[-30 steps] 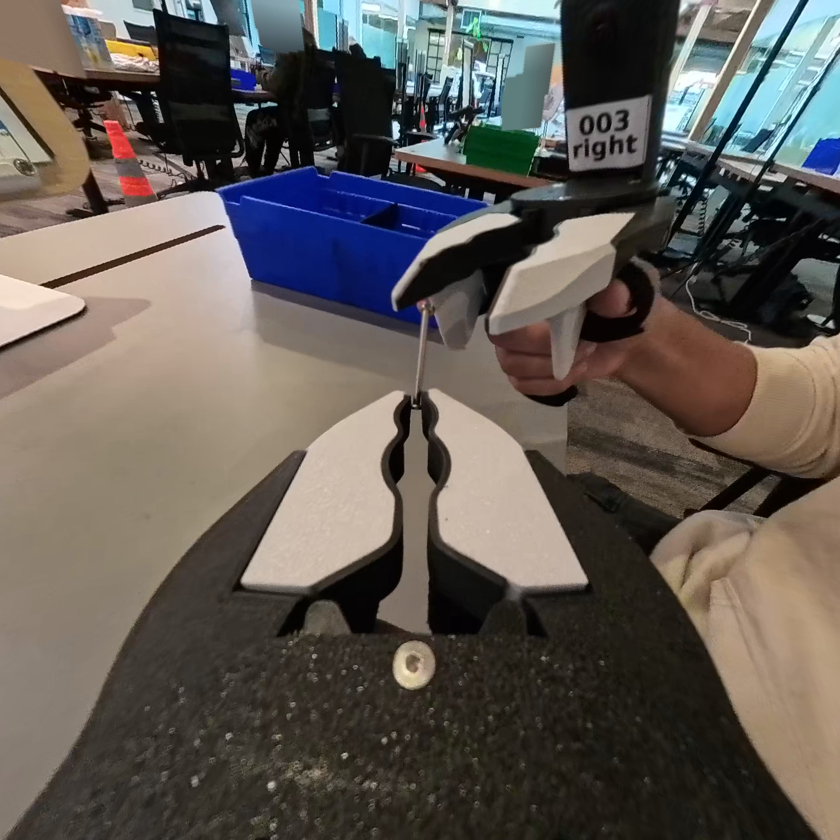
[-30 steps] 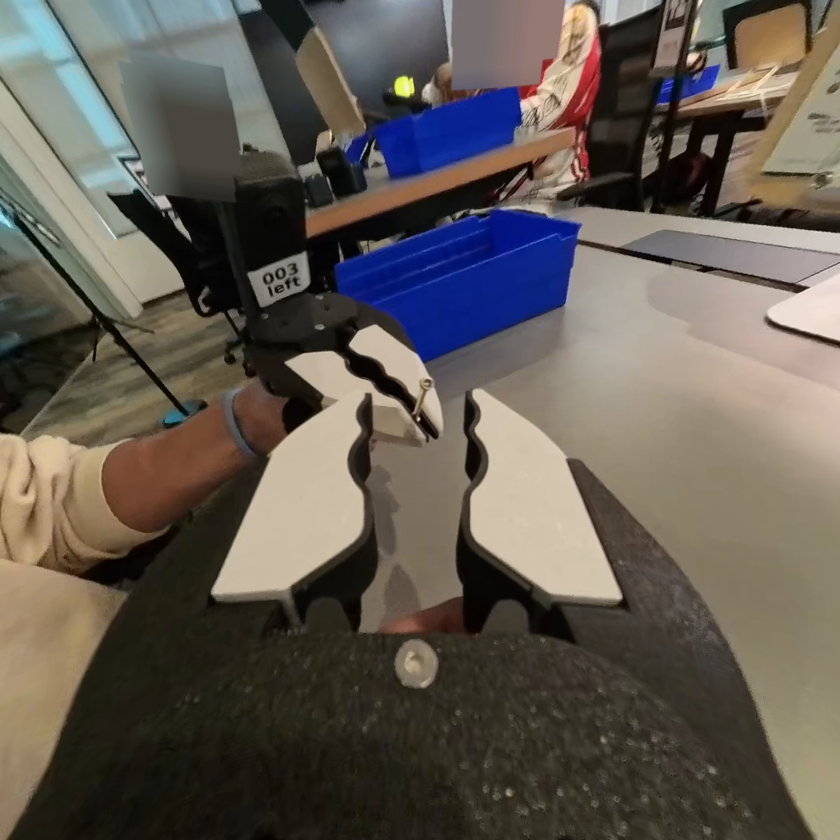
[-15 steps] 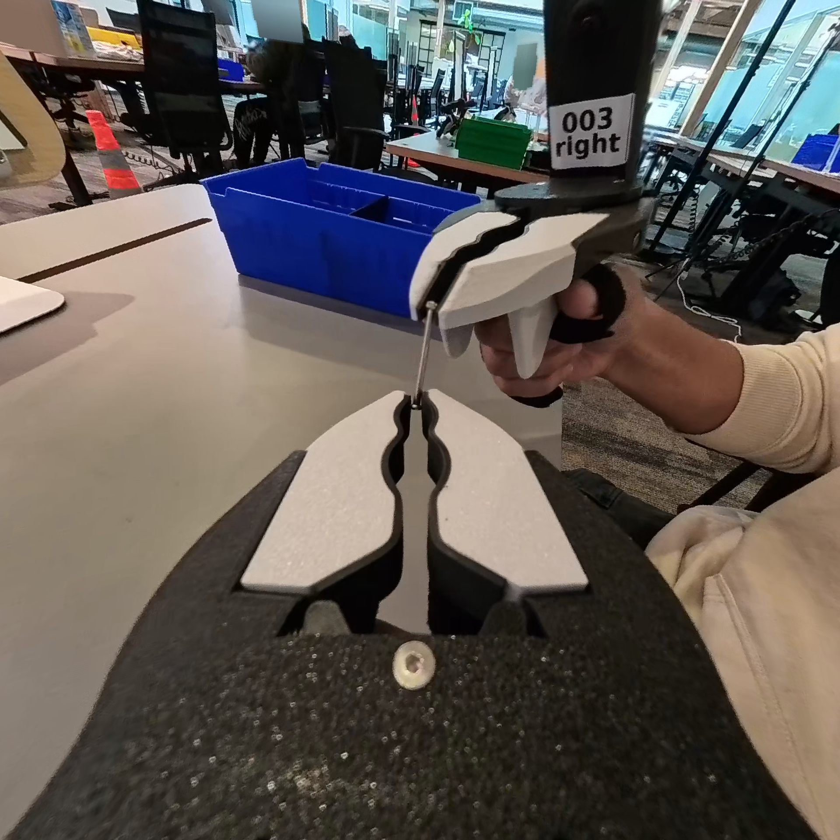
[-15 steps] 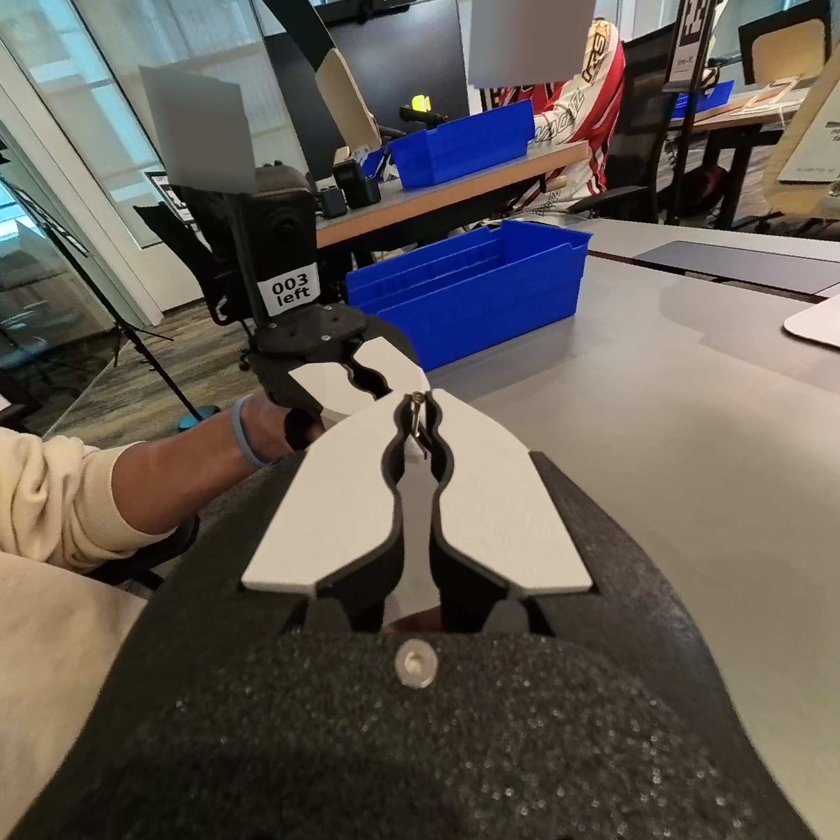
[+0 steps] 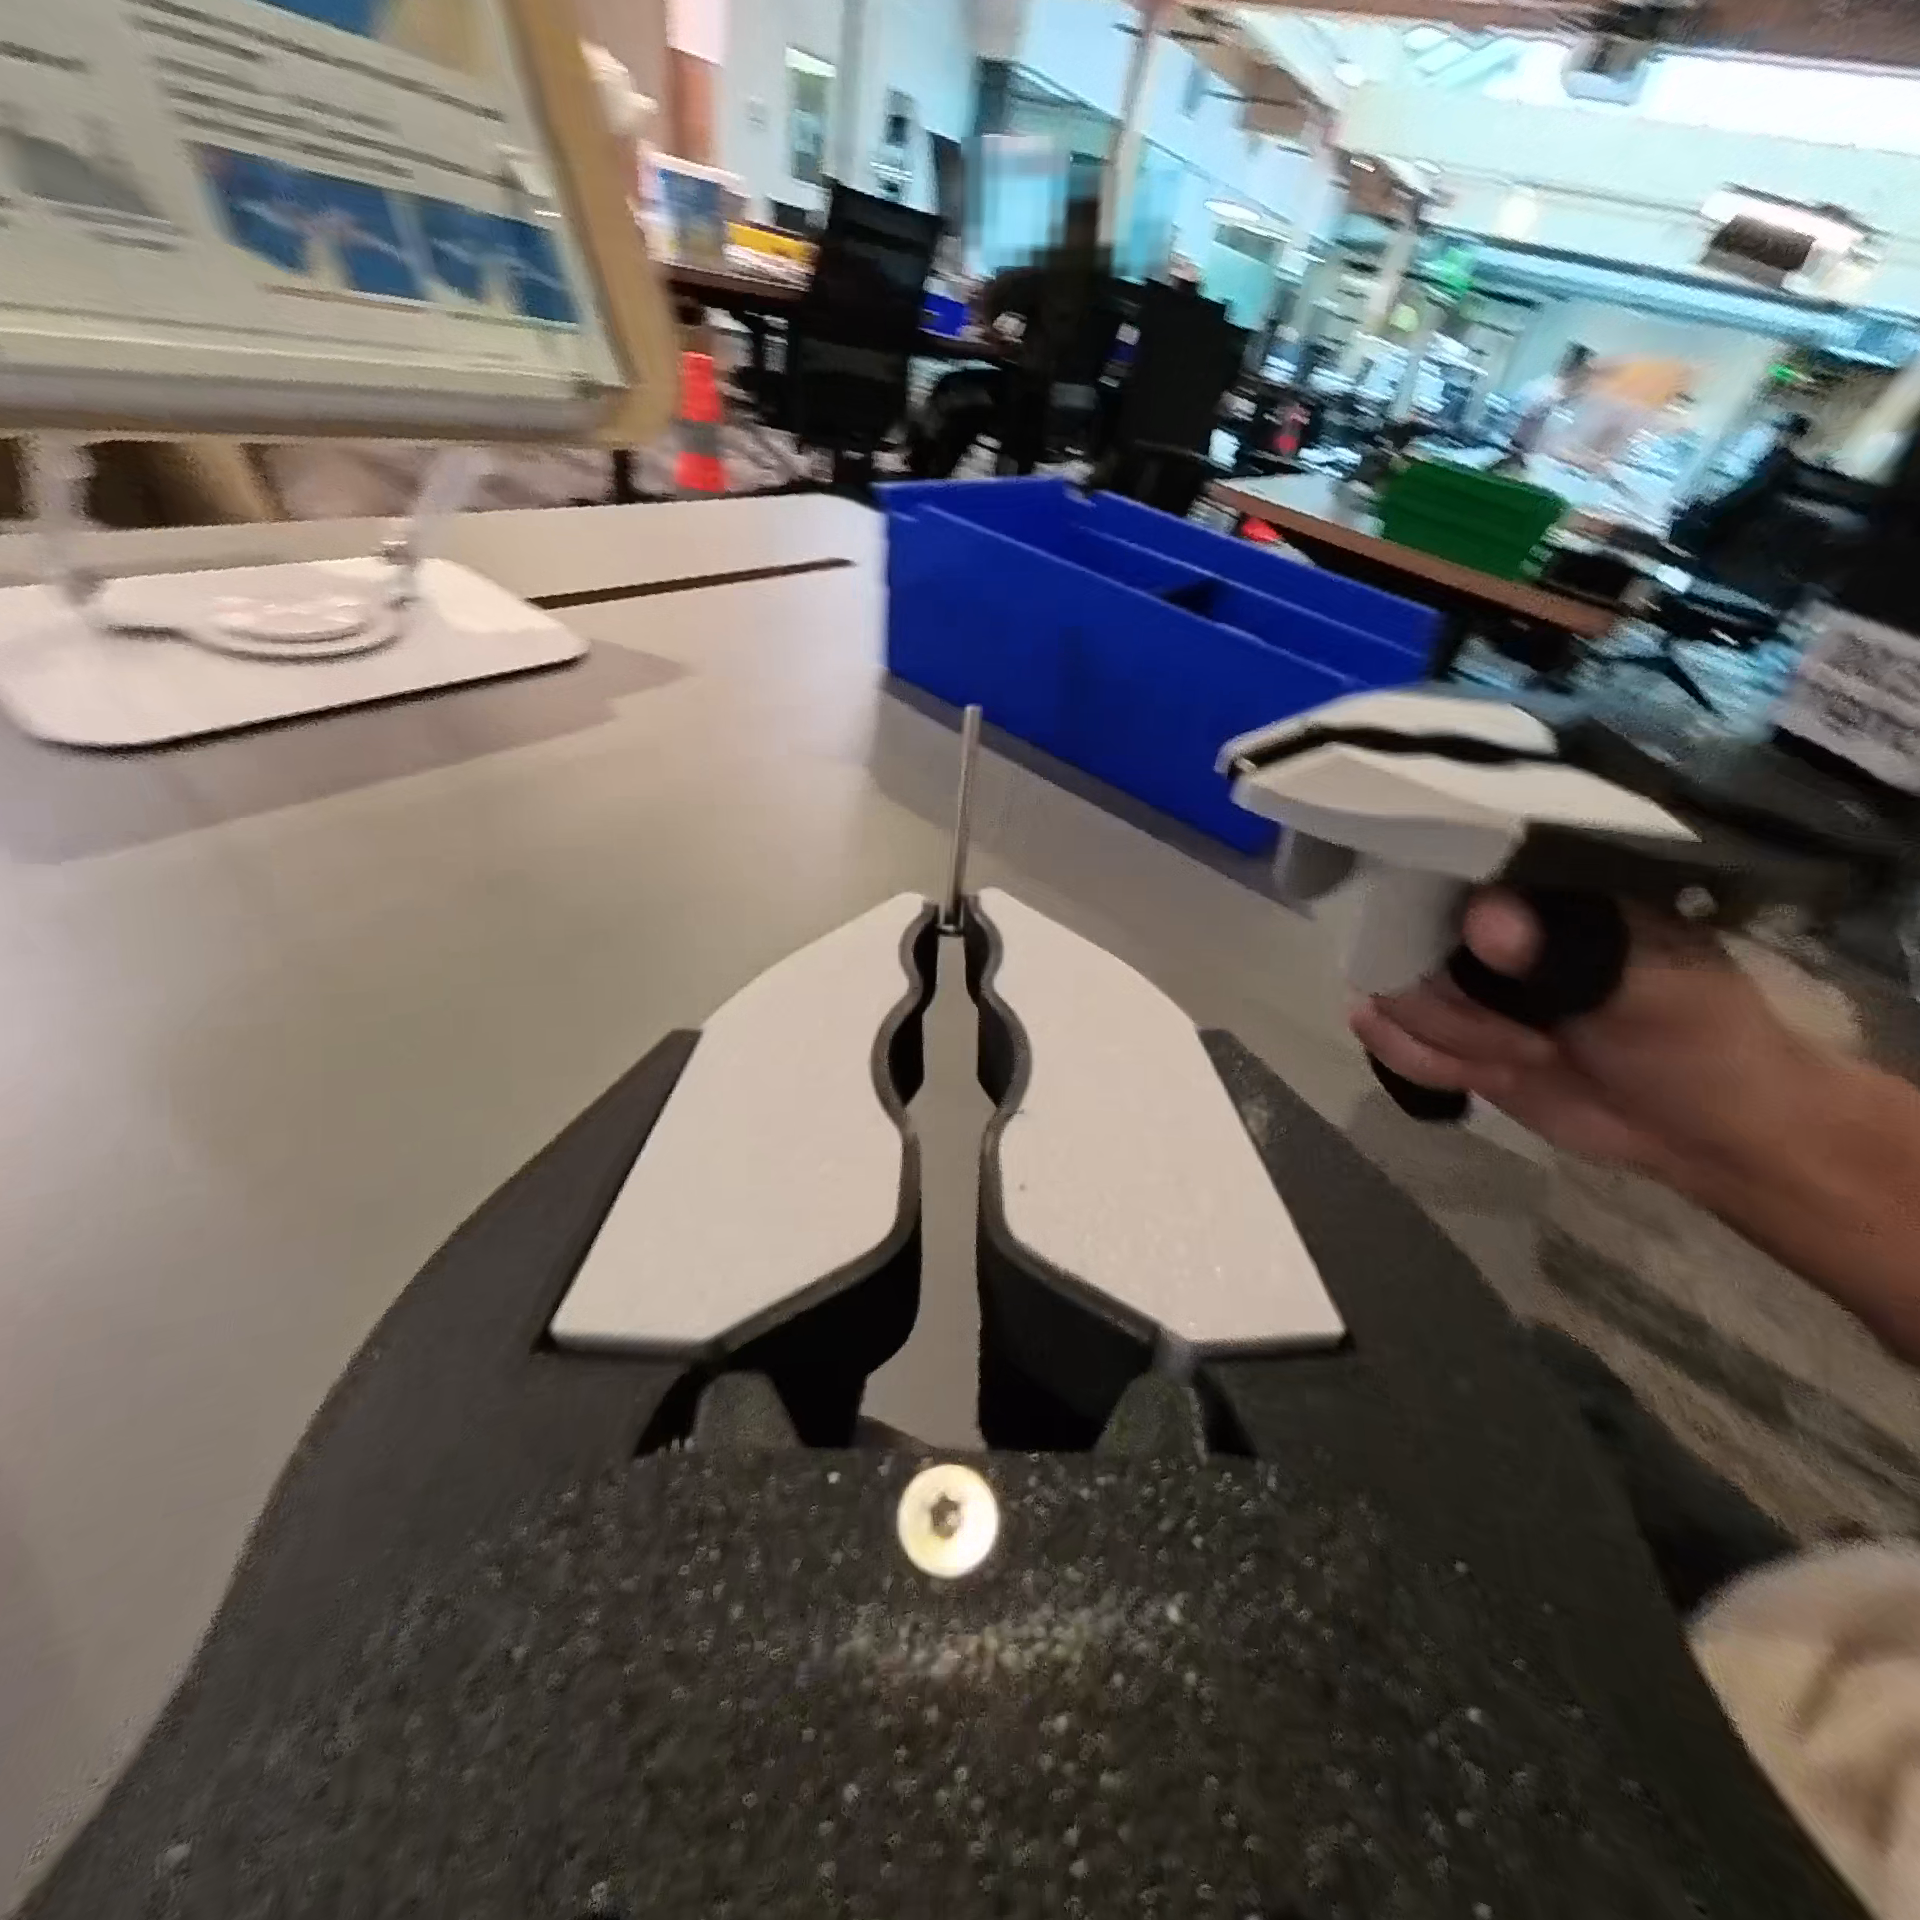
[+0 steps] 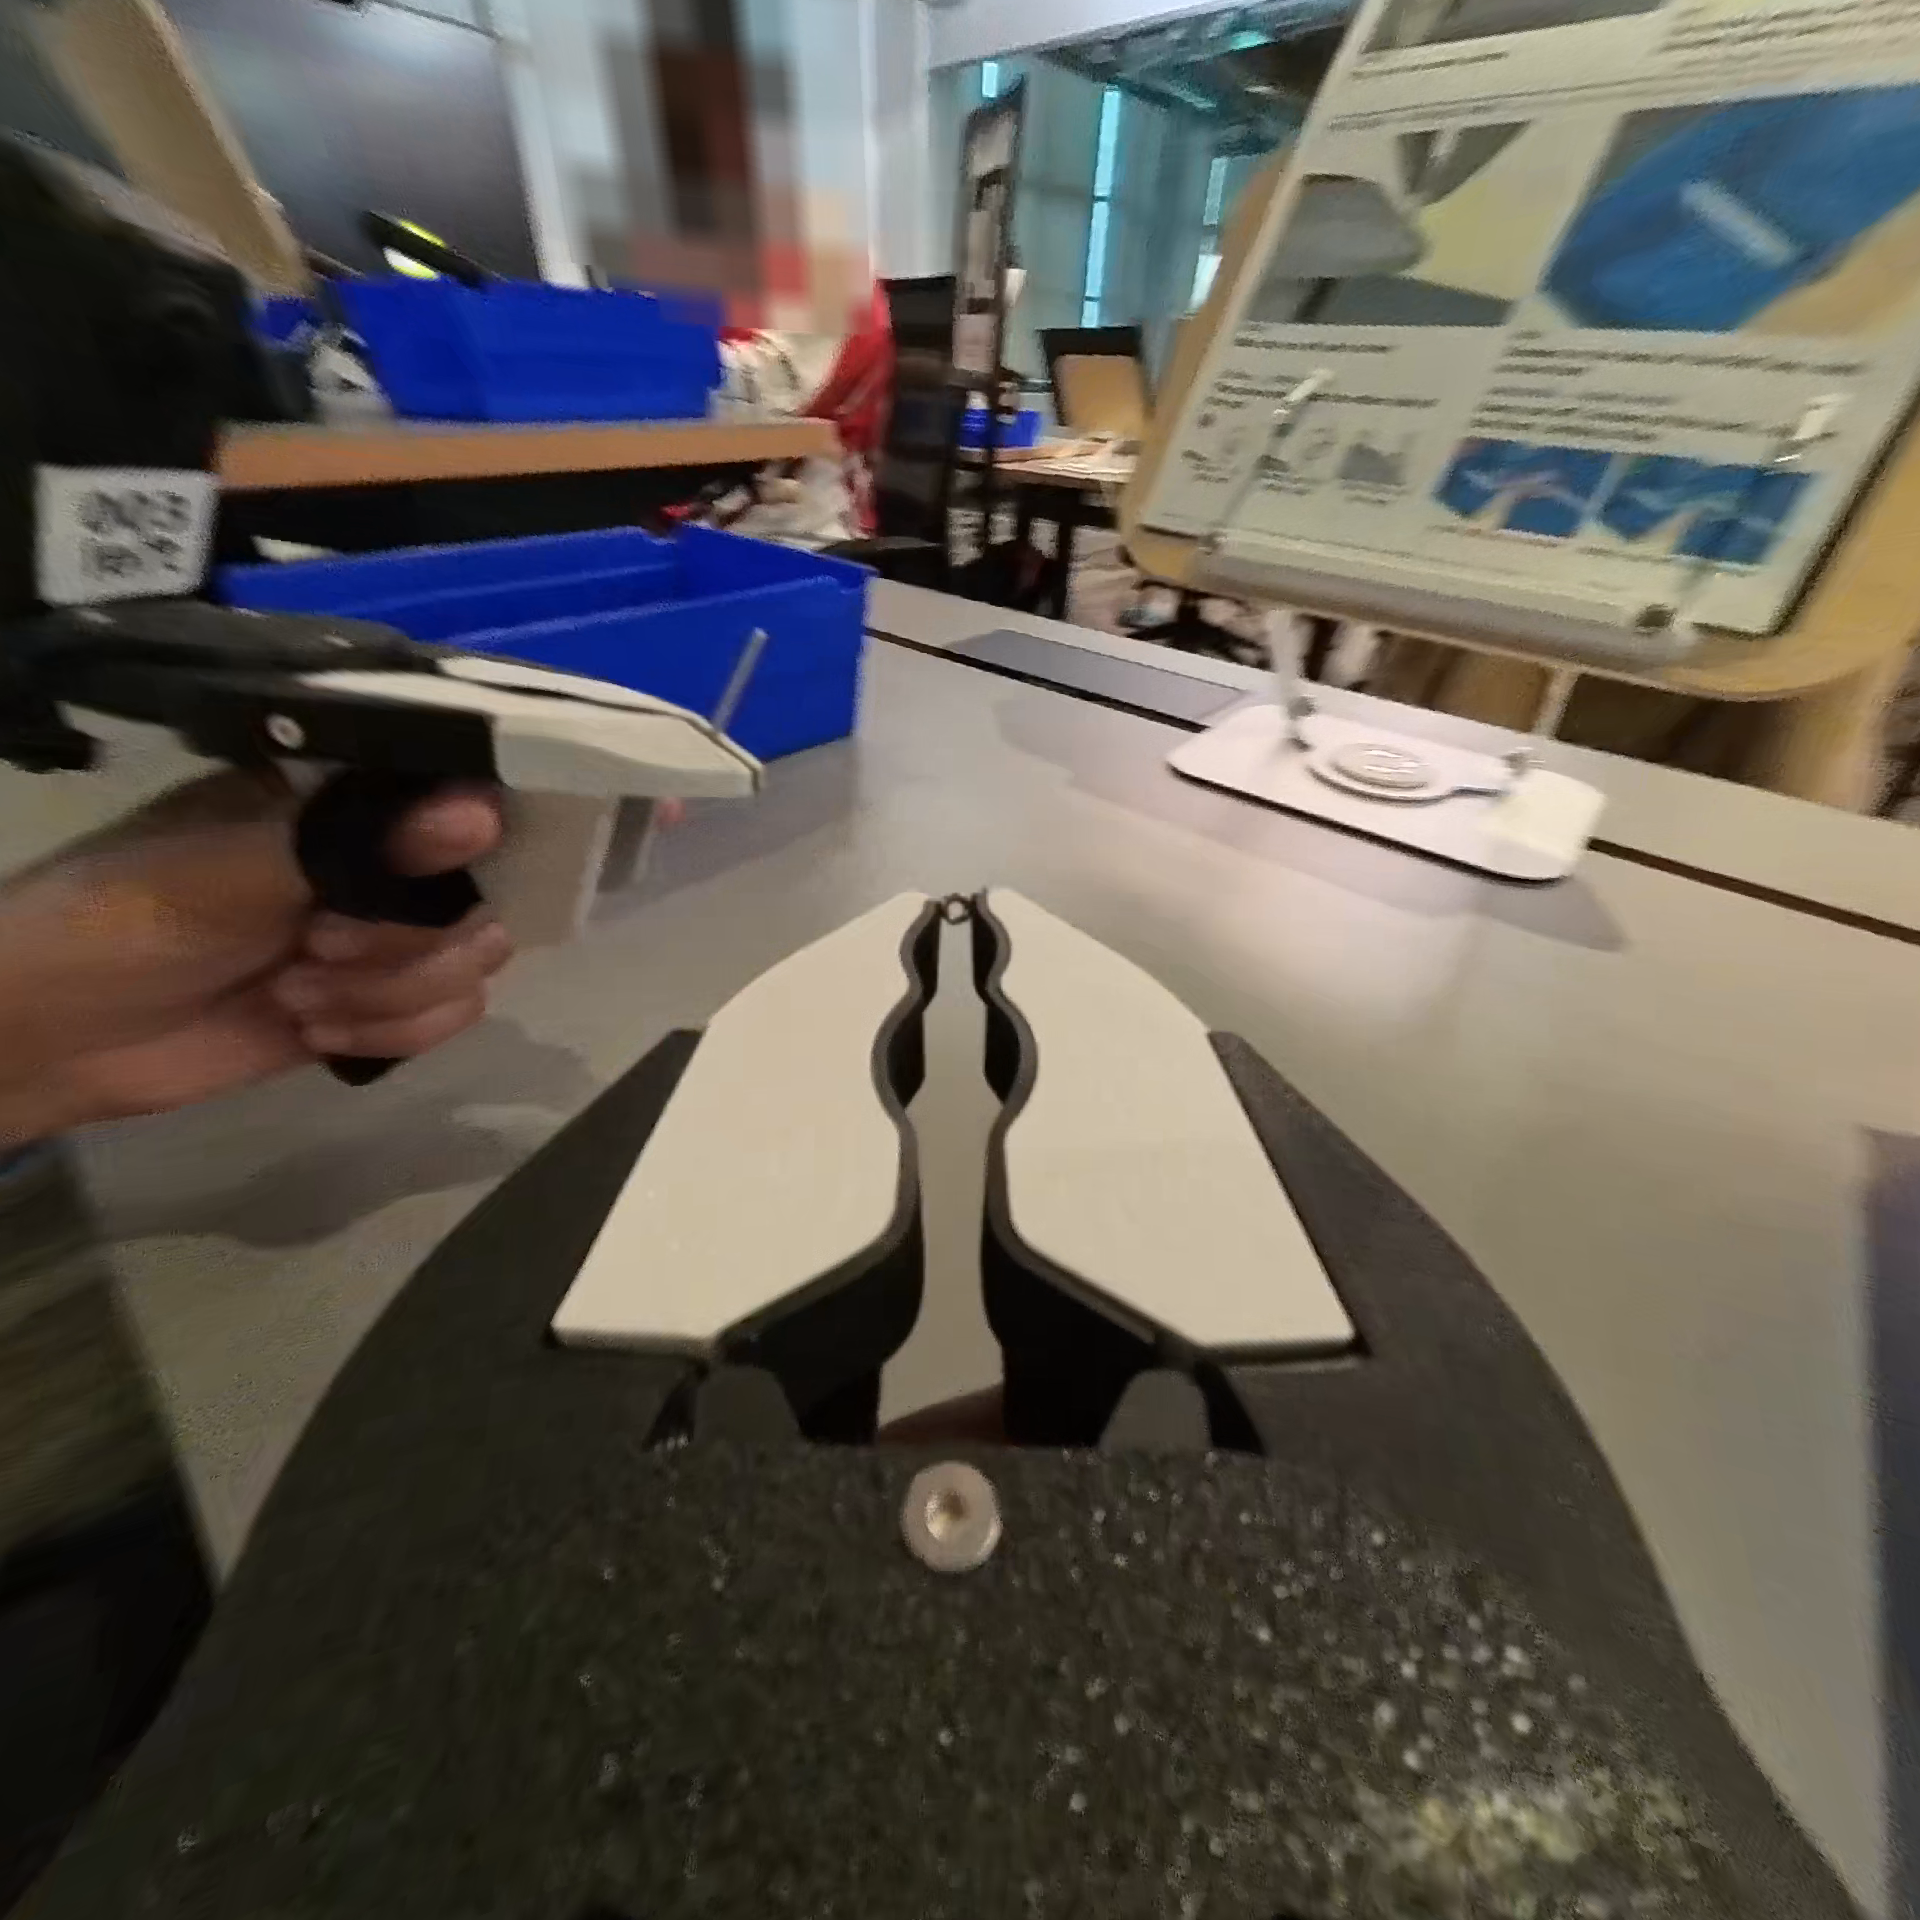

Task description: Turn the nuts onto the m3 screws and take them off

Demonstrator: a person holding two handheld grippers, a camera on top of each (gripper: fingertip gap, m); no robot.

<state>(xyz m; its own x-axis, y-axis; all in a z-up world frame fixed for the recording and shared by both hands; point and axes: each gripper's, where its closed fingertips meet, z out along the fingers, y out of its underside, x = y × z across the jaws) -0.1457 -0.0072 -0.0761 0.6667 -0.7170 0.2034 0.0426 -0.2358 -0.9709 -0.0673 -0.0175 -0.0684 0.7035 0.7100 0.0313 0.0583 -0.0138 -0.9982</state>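
Steel m3 screw [image 5: 967, 821]: thin, stiff, light, slippery; pinched at head in left gripper [image 5: 953, 920] jaws. Nut [image 6: 958, 909]: tiny, easily dropped; pinched at right gripper [image 6: 961, 914] jaw tips.

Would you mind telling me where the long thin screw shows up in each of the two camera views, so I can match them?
Left wrist view: the screw stands upright at centre, pinched at its base by the left gripper.
Right wrist view: the screw is left of centre, rising from the tip of the left gripper.
Shared landmark: the blue bin behind the screw in both.
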